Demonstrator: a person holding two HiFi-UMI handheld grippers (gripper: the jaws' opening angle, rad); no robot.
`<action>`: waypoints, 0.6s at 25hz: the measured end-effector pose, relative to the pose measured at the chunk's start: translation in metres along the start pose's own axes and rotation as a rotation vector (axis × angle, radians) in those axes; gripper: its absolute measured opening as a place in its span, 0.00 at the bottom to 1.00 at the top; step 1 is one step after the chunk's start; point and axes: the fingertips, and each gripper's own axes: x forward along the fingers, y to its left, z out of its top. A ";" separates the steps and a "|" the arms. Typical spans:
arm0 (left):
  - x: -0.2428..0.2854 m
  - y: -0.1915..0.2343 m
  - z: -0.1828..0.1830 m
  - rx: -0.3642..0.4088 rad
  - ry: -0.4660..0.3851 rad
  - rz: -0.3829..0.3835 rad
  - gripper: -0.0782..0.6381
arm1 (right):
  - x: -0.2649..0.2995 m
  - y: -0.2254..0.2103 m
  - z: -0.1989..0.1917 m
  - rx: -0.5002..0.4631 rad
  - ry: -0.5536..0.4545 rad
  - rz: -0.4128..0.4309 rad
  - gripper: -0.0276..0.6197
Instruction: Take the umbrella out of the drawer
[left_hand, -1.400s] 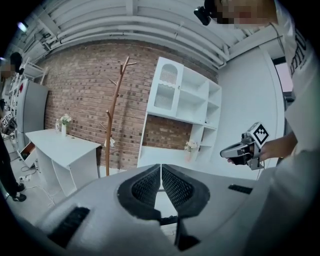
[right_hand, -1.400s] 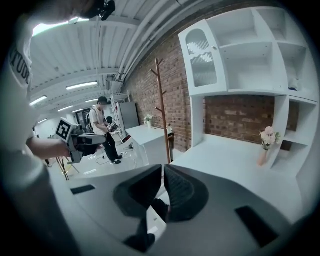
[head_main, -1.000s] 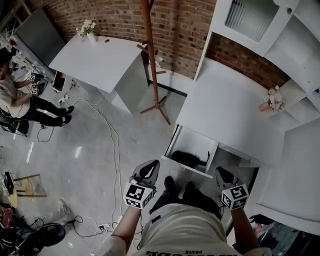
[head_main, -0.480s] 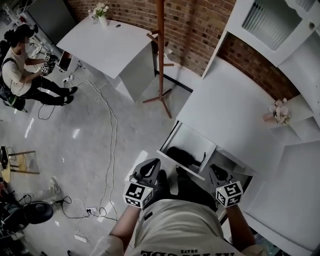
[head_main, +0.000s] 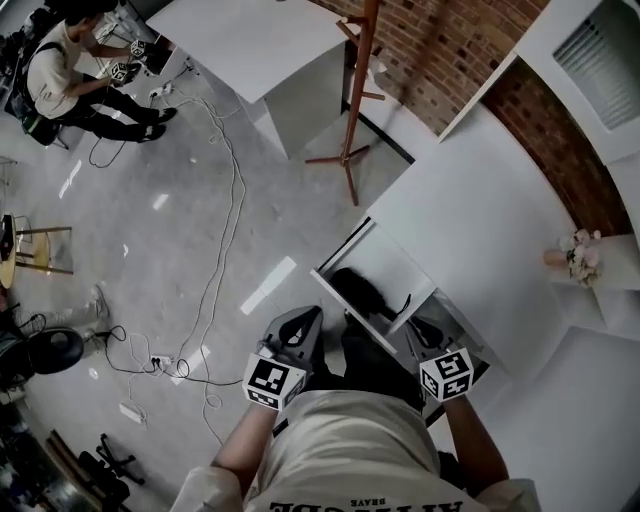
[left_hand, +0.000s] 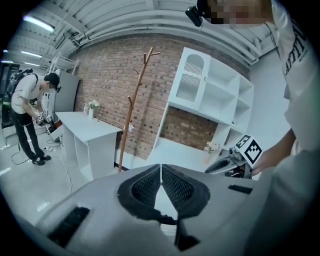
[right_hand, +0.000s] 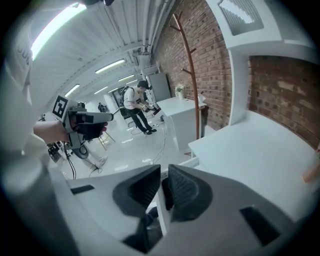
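Umbrella (head_main: 362, 292) is sitting in the open drawer (head_main: 392, 262), black and folded, toward the near end. Left gripper (head_main: 300, 325) hovers just near-left of the drawer, and right gripper (head_main: 425, 335) is by its near-right corner. Both have their jaws pinched together with nothing in them, and neither touches the umbrella.

The drawer sticks out of a white desk (head_main: 480, 210) with a plain flat top, and a small pot of flowers (head_main: 578, 255) sits off to its right. Behind runs a brick wall (head_main: 440, 40) with white cabinets (head_main: 590, 60) against it. The floor (head_main: 150, 250) is glossy grey, with cables (head_main: 225, 200) trailing across it. A wooden coat stand (head_main: 358, 90) stands beyond the drawer, a white table (head_main: 260, 40) is just left of that, and a person (head_main: 70, 70) is way over at the far left.
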 end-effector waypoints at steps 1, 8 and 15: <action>0.000 -0.002 -0.003 0.001 0.001 0.005 0.15 | 0.005 -0.001 -0.002 -0.009 0.013 0.018 0.09; -0.004 -0.015 -0.028 -0.026 0.035 0.051 0.15 | 0.036 -0.003 -0.019 -0.083 0.103 0.139 0.09; -0.002 -0.009 -0.044 -0.061 0.058 0.119 0.15 | 0.075 -0.008 -0.035 -0.155 0.181 0.235 0.20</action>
